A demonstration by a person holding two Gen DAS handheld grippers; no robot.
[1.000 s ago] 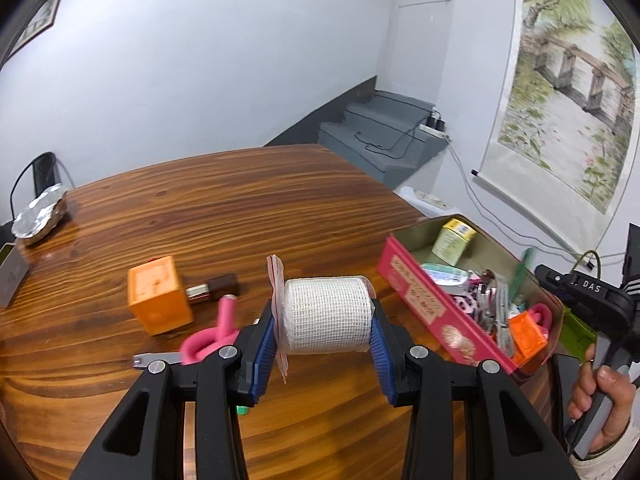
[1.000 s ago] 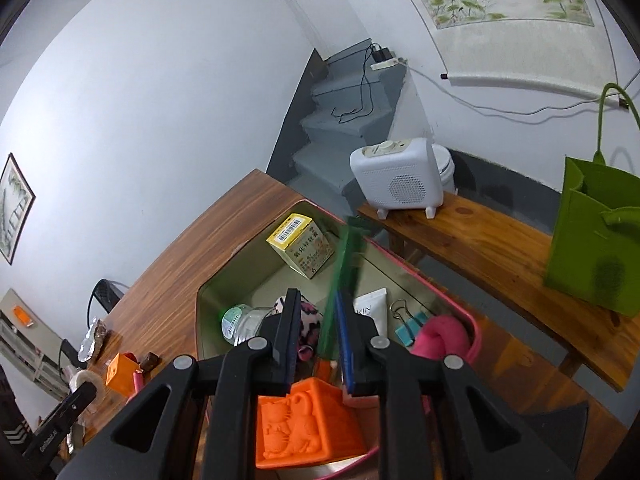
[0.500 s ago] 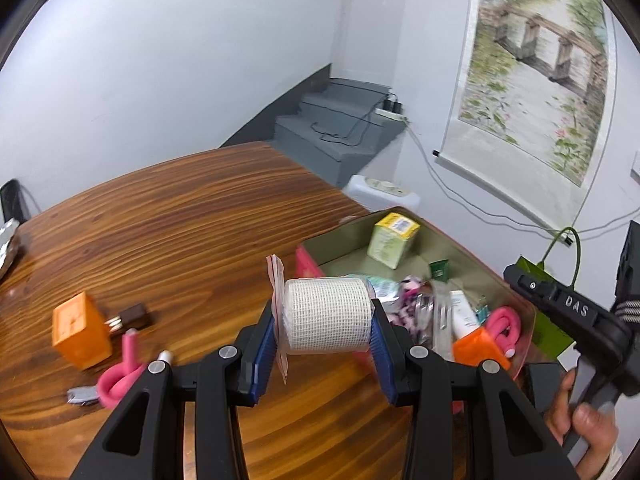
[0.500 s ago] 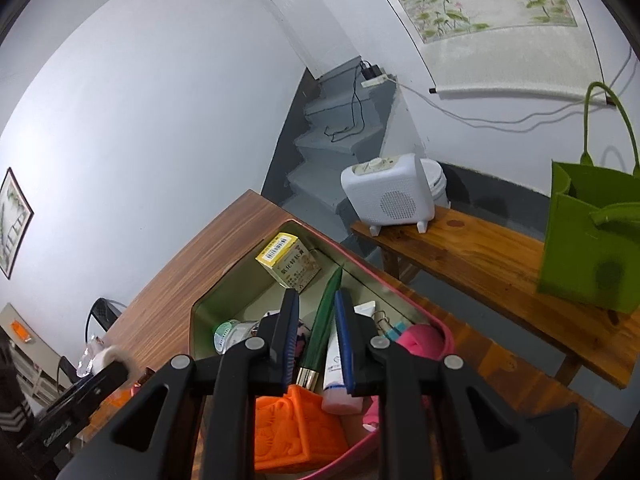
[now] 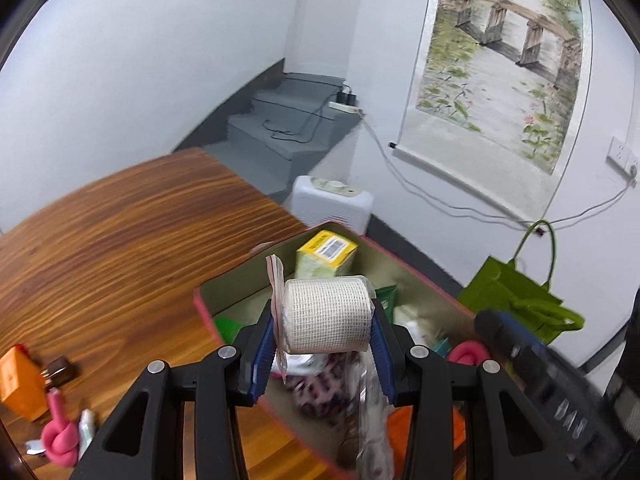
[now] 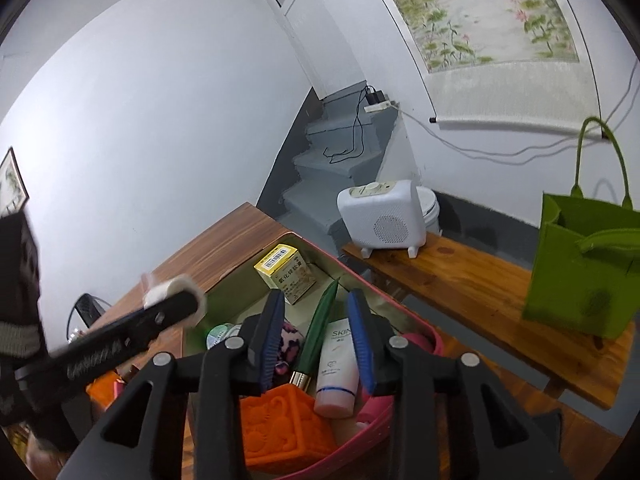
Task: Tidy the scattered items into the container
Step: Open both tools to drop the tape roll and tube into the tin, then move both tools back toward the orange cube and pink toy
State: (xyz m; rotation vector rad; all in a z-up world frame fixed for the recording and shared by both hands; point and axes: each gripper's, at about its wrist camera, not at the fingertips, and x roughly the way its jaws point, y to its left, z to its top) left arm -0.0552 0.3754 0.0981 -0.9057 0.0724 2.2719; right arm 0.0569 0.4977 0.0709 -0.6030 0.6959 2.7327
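Room: a wooden table (image 5: 120, 248) is filling the left of the left-wrist view, with grey stairs (image 5: 280, 120) at upper centre and a scroll painting (image 5: 504, 52) at upper right.
Still out: an orange block (image 5: 18, 380), a small brown piece (image 5: 60, 366) and a knotted pink cord (image 5: 60, 436) are lying at lower left on the table.
Left gripper (image 5: 326, 330): its pads are pressing on both ends of a bagged gauze roll (image 5: 326, 316), which is hanging at frame centre over the near end of the tin (image 5: 204, 304).
Tin contents: a yellow box (image 6: 286, 272), green tube (image 6: 320, 328) and white tube (image 6: 338, 368) are already sitting inside.
Right gripper (image 6: 318, 340): its fingers are standing apart, holding nothing, above the tubes at lower centre.
Progress: most items look stowed; the roll is awaiting release, then three pieces are remaining.
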